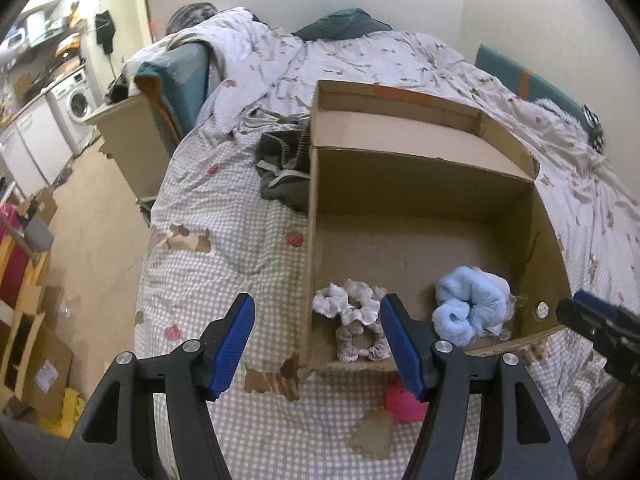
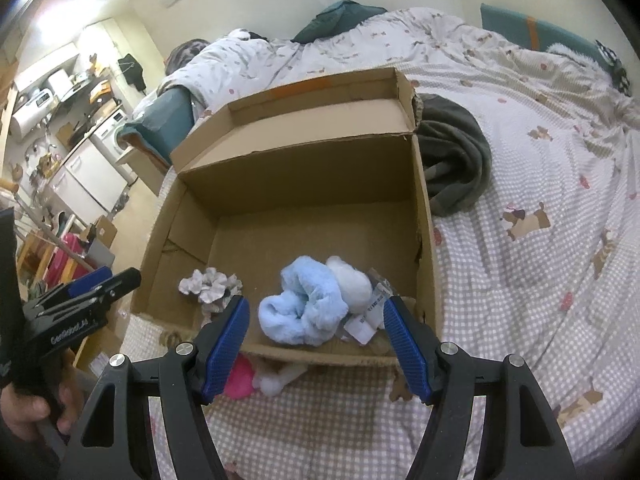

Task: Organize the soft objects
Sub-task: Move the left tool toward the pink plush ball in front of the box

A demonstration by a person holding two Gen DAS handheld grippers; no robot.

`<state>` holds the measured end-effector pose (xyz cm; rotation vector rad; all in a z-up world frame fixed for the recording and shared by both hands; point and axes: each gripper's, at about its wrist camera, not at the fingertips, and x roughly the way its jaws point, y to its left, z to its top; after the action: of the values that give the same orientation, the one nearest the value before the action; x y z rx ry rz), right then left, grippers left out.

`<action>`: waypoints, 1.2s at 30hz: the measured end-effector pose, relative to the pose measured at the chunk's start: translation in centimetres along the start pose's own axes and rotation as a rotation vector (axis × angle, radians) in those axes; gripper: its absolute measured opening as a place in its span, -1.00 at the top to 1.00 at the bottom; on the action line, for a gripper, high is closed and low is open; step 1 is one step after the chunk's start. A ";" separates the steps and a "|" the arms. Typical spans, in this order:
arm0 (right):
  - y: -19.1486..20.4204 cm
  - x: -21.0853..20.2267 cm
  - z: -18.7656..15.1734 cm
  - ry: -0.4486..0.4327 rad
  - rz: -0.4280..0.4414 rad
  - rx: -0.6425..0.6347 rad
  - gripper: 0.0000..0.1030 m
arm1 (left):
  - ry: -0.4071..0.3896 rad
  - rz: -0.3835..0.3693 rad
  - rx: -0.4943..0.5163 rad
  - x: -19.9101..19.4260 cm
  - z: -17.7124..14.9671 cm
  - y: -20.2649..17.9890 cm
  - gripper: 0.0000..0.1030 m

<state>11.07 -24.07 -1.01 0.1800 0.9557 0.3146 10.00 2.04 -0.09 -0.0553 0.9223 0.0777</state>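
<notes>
An open cardboard box point(image 1: 432, 196) point(image 2: 296, 184) lies on the bed. Inside at its near edge are a white scrunchie point(image 1: 348, 300) point(image 2: 208, 284), a beige scrunchie point(image 1: 360, 344), a fluffy light-blue scrunchie point(image 1: 468, 304) point(image 2: 304, 304) and a fluffy white one point(image 2: 352, 280) with a paper tag. A pink fluffy object point(image 1: 404, 400) point(image 2: 240, 380) lies on the bed just outside the box's near wall, with a white fluffy one point(image 2: 276, 380) beside it. My left gripper point(image 1: 318, 344) is open and empty over the box's near left corner. My right gripper point(image 2: 316, 344) is open and empty above the box's near edge.
A dark grey garment point(image 1: 284, 172) point(image 2: 452, 160) lies crumpled against the box's far side. The checked bedsheet point(image 1: 224, 240) point(image 2: 520, 280) surrounds the box. A bunched duvet and teal pillows are at the head of the bed. Floor with cardboard boxes point(image 1: 36, 344) lies to the left.
</notes>
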 end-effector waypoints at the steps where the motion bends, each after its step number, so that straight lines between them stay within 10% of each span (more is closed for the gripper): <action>1: 0.1 -0.2 -0.3 0.000 0.003 0.003 -0.43 | -0.002 0.000 -0.006 -0.3 -0.2 0.2 -0.21; 14: 1.3 -2.1 -3.8 0.006 0.021 0.000 -0.43 | 0.018 0.017 -0.063 -1.7 -3.1 1.9 -0.21; 36: 0.4 1.2 -4.0 0.104 0.035 0.063 -0.43 | 0.452 -0.144 0.074 7.0 -8.6 -3.8 -0.04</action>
<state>8.32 -23.22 -4.11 0.2405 1.0672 0.3286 7.70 -2.13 -10.82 -0.0726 1.3691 -0.1077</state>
